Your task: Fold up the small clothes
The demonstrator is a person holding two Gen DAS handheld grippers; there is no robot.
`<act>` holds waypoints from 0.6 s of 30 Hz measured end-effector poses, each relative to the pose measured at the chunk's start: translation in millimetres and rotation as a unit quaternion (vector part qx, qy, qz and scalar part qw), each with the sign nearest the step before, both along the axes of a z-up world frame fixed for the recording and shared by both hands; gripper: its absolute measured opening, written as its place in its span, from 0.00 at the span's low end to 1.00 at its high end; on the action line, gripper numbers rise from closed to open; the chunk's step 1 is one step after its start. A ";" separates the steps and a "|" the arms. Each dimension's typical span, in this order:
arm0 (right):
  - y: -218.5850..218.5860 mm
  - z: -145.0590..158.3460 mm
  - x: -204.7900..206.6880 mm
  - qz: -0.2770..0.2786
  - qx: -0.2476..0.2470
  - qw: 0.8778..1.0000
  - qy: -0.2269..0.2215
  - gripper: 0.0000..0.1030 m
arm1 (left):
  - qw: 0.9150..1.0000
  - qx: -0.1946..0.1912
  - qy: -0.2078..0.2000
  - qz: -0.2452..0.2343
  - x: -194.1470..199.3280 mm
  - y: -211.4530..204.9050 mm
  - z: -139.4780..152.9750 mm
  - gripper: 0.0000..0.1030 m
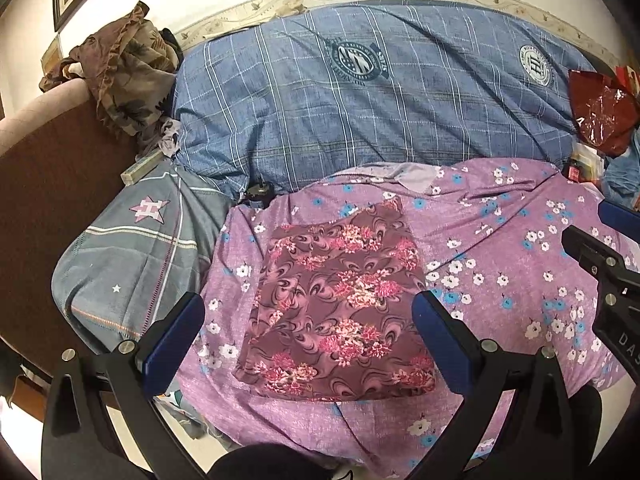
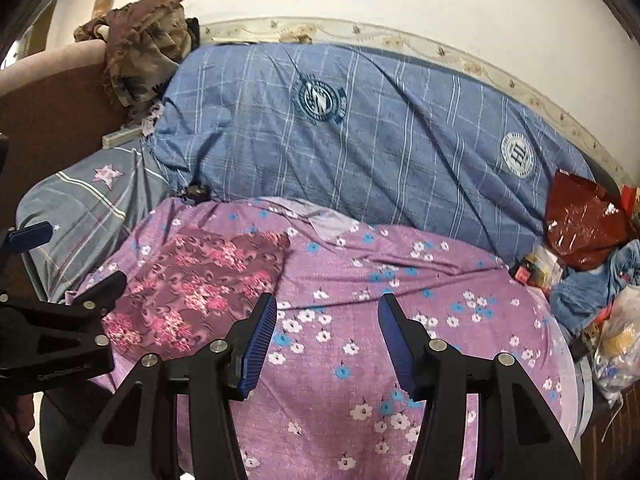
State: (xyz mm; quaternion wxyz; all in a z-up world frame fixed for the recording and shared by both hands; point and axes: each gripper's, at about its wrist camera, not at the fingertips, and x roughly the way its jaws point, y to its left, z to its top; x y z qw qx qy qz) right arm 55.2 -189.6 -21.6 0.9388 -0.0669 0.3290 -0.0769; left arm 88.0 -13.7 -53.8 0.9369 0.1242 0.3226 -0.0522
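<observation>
Left wrist view first: the broad purple bedsheet printed with small white and blue flowers (image 1: pixel 500 248) covers the near part of the bed, and I place everything else by it. Behind it lies the big blue checked quilt with round crests (image 1: pixel 360 92); off its left edge sits a grey-blue pillow with a pink star (image 1: pixel 132 248); beyond its far right corner is a crumpled red plastic bag (image 1: pixel 600 108).

On the left half of that sheet rests the maroon cloth with pink flower clusters (image 1: pixel 340 300), already a tidy flat rectangle with squared edges. To my eye that piece is folded and finished. I see no other small garment laid out on the sheet, so what remains is probably fetching the next one, perhaps from the clutter past the sheet's right side.

The left gripper (image 1: pixel 308 332) hangs over the folded cloth with its blue pads spread wide on either side, gripping nothing. The right gripper (image 2: pixel 328 340) hovers above the bare middle of the sheet, jaws partly parted, empty, touching nothing I can make out.
</observation>
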 end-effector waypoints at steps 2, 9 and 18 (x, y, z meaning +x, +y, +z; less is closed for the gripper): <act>-2.3 -6.6 1.8 -0.003 0.001 1.000 0.009 0.53 | 1.000 0.002 0.004 0.001 1.6 -0.5 -3.7 1.00; -9.6 -30.1 8.7 -0.004 0.012 0.999 0.041 0.53 | 1.000 0.005 0.014 0.003 7.2 -0.9 -12.8 1.00; -31.4 -63.5 18.9 -0.020 0.037 0.995 0.085 0.53 | 0.999 0.020 0.035 -0.015 13.5 -19.9 -32.0 1.00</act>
